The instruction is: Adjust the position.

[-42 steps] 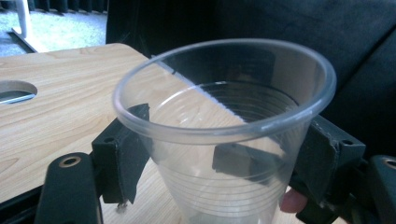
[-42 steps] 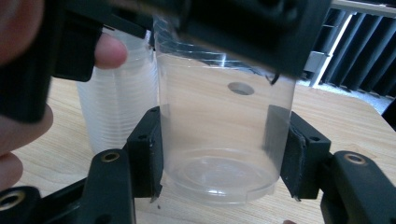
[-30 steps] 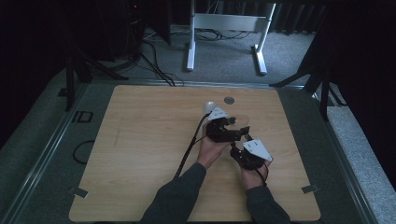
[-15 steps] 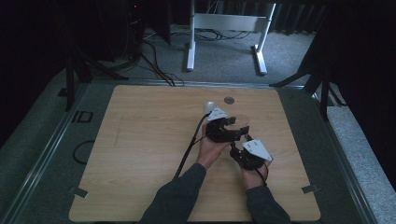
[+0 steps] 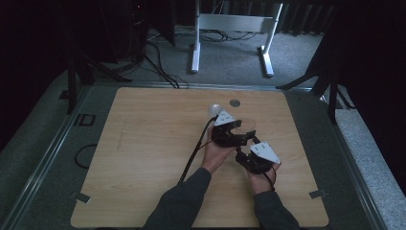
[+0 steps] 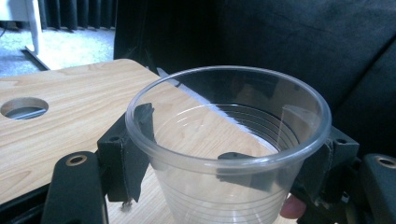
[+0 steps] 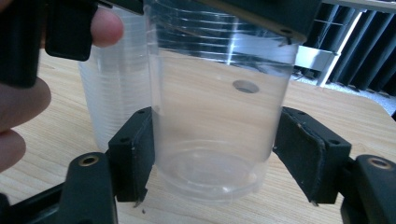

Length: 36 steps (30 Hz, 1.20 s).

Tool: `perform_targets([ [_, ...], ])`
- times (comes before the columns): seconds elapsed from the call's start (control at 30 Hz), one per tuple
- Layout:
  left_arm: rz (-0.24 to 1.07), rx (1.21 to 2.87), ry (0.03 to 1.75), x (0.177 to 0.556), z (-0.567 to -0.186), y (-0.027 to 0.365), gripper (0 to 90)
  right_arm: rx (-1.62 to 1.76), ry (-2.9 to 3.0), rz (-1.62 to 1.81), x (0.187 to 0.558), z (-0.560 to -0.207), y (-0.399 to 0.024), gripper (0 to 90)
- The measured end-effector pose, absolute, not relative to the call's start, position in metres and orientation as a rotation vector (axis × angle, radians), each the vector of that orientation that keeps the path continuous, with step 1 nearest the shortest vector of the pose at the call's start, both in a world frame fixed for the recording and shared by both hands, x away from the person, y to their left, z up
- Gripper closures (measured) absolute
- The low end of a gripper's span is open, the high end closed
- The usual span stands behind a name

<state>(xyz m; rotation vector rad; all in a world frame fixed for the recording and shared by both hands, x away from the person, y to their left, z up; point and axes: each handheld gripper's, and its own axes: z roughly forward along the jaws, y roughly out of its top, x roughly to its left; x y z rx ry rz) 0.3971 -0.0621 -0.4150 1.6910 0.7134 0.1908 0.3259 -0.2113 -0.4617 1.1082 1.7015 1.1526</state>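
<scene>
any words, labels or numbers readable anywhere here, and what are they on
"ID": marked on the grey mat left of the wooden table, high view; reads like these letters, but small and dim.
Clear plastic cup: no print or label to read.
Left gripper and right gripper: no readable marking.

Two clear plastic cups (image 7: 210,130) (image 7: 114,88), two grippers (image 5: 242,132) (image 5: 249,155), one wooden table (image 5: 143,143), one table hole (image 5: 234,102).
</scene>
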Motion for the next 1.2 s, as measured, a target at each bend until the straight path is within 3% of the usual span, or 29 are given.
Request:
perform_targets([
  [0.33, 0.218, 1.682, 0.726, 0.399, -0.417, -0.058, 27.6, 1.104, 1.724, 1.141, 0.325, -0.463, -0.213, 29.4],
  [1.2, 0.435, 1.741, 0.668, 0.386, -0.421, -0.061, 28.1, 1.119, 1.724, 1.116, 0.314, -0.464, -0.233, 29.4],
])
